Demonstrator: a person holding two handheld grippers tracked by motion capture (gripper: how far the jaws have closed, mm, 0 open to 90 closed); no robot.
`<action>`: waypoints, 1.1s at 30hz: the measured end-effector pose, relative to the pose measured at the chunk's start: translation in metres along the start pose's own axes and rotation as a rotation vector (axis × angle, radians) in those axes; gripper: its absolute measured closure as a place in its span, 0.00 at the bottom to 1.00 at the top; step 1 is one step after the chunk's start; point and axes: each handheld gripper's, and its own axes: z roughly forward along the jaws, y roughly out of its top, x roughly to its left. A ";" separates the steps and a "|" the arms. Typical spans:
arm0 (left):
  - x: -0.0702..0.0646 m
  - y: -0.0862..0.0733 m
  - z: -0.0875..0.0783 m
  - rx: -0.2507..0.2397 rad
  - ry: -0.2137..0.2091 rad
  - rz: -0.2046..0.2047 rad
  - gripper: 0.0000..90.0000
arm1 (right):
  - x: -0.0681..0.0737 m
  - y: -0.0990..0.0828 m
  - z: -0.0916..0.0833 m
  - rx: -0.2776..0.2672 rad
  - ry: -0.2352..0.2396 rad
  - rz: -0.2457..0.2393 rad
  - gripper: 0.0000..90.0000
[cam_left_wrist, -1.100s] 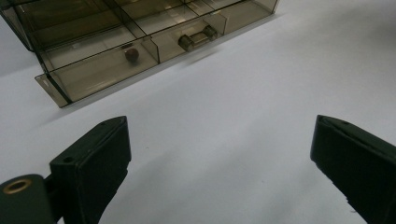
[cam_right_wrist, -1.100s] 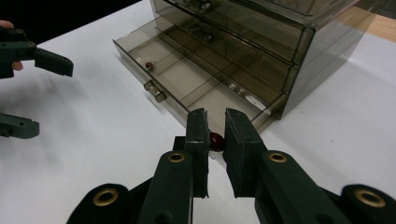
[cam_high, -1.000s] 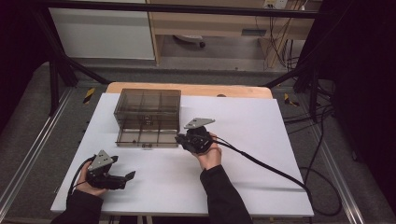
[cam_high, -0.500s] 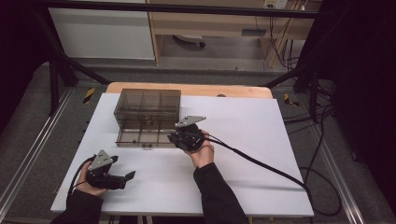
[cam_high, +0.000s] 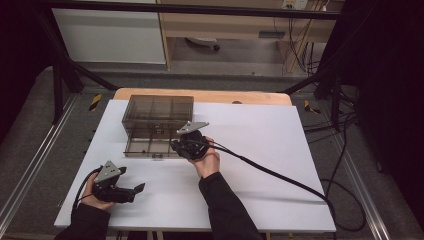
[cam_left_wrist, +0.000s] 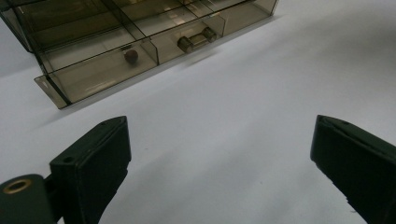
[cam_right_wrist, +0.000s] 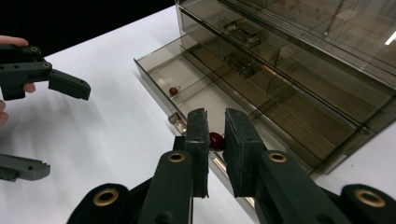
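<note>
A smoky see-through drawer cabinet (cam_high: 158, 111) stands at the back left of the white table, its bottom drawer (cam_high: 142, 147) pulled out. My right gripper (cam_high: 176, 146) hangs over the drawer's right end. In the right gripper view its jaws (cam_right_wrist: 215, 117) are shut on a small dark red ball (cam_right_wrist: 215, 140). A second red ball (cam_right_wrist: 173, 91) lies in the drawer's far compartment, and the left gripper view shows it (cam_left_wrist: 131, 55) too. My left gripper (cam_high: 136, 191) rests at the table's front left, held by a hand, jaws wide open with nothing between them (cam_left_wrist: 219, 154).
The drawer front carries a small cylindrical handle (cam_left_wrist: 196, 39). A black cable (cam_high: 280, 175) trails from the right gripper across the table to the right edge. Bare white table (cam_high: 260, 135) stretches to the right of the cabinet.
My right gripper has moved left, from beside the drawer's right end to over it. The left gripper has stayed put.
</note>
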 end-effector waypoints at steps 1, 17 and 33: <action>0.000 0.000 0.000 0.000 0.000 0.000 0.06 | 0.001 0.001 0.001 -0.001 0.001 -0.001 0.89; 0.000 0.000 0.000 -0.002 -0.002 0.000 0.06 | 0.011 0.016 0.026 -0.005 0.021 -0.020 0.89; 0.000 0.000 0.000 -0.002 -0.004 0.000 0.06 | 0.019 0.027 0.053 0.007 0.029 -0.035 0.89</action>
